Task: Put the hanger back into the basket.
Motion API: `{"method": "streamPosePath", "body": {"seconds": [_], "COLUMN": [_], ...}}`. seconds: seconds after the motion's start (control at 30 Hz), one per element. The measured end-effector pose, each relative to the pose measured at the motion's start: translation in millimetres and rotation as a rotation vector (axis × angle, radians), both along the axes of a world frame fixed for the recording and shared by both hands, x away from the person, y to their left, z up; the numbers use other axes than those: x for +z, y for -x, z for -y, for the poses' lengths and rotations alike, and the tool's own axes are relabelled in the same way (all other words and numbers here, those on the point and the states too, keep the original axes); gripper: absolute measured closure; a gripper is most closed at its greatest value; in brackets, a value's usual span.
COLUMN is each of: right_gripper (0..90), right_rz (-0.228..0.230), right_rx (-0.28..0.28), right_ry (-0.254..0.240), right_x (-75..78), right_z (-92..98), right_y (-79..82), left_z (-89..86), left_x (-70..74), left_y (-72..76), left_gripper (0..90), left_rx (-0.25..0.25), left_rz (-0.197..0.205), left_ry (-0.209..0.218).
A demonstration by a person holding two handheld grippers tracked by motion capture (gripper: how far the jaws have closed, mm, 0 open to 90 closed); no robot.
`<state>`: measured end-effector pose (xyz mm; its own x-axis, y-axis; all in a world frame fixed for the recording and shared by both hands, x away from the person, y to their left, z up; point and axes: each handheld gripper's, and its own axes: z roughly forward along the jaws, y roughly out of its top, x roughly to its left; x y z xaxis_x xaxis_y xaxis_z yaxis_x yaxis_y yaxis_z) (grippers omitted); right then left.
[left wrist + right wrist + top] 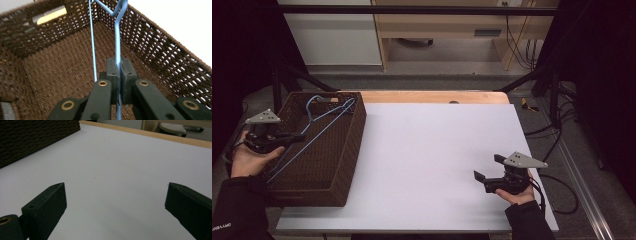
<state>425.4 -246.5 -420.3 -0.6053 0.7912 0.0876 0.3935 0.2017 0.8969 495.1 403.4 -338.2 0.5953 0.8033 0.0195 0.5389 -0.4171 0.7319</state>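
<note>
In the high view, the left tongs (297, 136) are sitting at the left edge of the frame, over the near-left rim of the brown wicker basket (347, 165), and are pinching one wire of the blue hanger (319, 125). The hanger is lying slanted inside the basket, its hook pointing toward the basket's far wall in the upper left of the frame. The basket is resting on the left part of the white bench (432, 155). At the lower right, the right tongs (487, 167) are hovering over the bare bench with their jaws standing spread, nothing between them.

In the left gripper view, the left tongs (119, 75) are pressing together on a blue hanger wire (117, 45) running up the middle of the frame; a second wire is passing just left of the jaws. The basket's woven floor and walls (160, 50) are surrounding them.

In the right gripper view, the right tongs (115, 202) are gaping wide above the white bench (112, 162), with a corner of the basket (32, 137) showing at the upper left, well apart from them.
</note>
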Motion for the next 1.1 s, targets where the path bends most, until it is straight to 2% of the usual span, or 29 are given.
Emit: {"method": "streamPosePath", "body": {"seconds": [0.13,0.2,0.33,0.47,0.57,0.6,0.73,0.77,0.8,0.83,0.9,0.93,0.97,1.0,1.07,1.1], "right_gripper": [4.3,4.3,4.2,4.3,4.3,4.3,4.2,4.3,4.3,4.3,4.3,4.3,4.2,4.2,4.2,4.2], "right_rz": [-0.005,0.001,0.004,0.004,0.006,0.007,0.006,0.006,0.007,0.007,0.009,0.011,0.011,0.013,0.015,0.018], "right_rx": [0.000,0.002,0.002,-0.003,-0.005,-0.005,-0.007,-0.007,-0.007,-0.008,-0.007,-0.008,-0.009,-0.007,-0.010,-0.011], "right_ry": [0.003,0.001,0.003,-0.002,0.000,-0.001,0.000,-0.002,-0.003,-0.003,-0.004,-0.009,-0.012,-0.011,-0.016,-0.019], "right_x": [-0.3,-0.1,0.2,0.6,0.9,1.0,1.1,1.1,1.3,1.5,1.7,2.1,2.4,2.6,3.2,3.4], "right_z": [-0.7,-0.3,0.8,0.9,1.4,1.3,1.7,1.7,1.7,1.6,1.9,2.3,2.3,2.9,3.2,3.4], "right_y": [0.3,0.1,0.1,0.3,0.4,0.5,0.4,0.4,0.5,0.8,0.9,1.1,1.3,1.4,1.7,1.7], "left_z": [3.3,6.3,9.8,11.1,10.6,9.9,11.9,15.3,15.3,19.5,21.7,25.8,25.8,30.3,35.7,35.7], "left_x": [-10.3,-19.0,-29.3,-35.1,-35.7,-33.9,-29.0,-25.0,-25.0,-20.5,-18.4,-14.2,-14.2,-10.0,-6.4,-6.4], "left_y": [-0.4,-1.7,-3.2,-2.8,-1.4,0.9,5.7,9.3,9.3,12.9,14.5,17.6,17.6,20.7,24.2,24.2], "left_gripper": [86.9,86.9,86.7,85.7,81.7,80.1,72.9,71.3,69.2,66.0,60.0,57.9,54.8,52.9,47.7,45.5], "left_rx": [0.004,0.011,0.016,0.031,0.032,0.027,0.022,0.025,0.025,0.021,0.022,0.018,0.018,0.020,0.021,0.021], "left_rz": [-0.019,-0.045,-0.080,-0.102,-0.097,-0.090,-0.064,-0.039,-0.039,-0.011,-0.003,0.029,0.029,0.060,0.103,0.103], "left_ry": [-0.010,-0.041,-0.076,-0.076,-0.074,-0.052,-0.034,-0.021,-0.021,0.000,0.012,0.043,0.043,0.070,0.096,0.096]}}
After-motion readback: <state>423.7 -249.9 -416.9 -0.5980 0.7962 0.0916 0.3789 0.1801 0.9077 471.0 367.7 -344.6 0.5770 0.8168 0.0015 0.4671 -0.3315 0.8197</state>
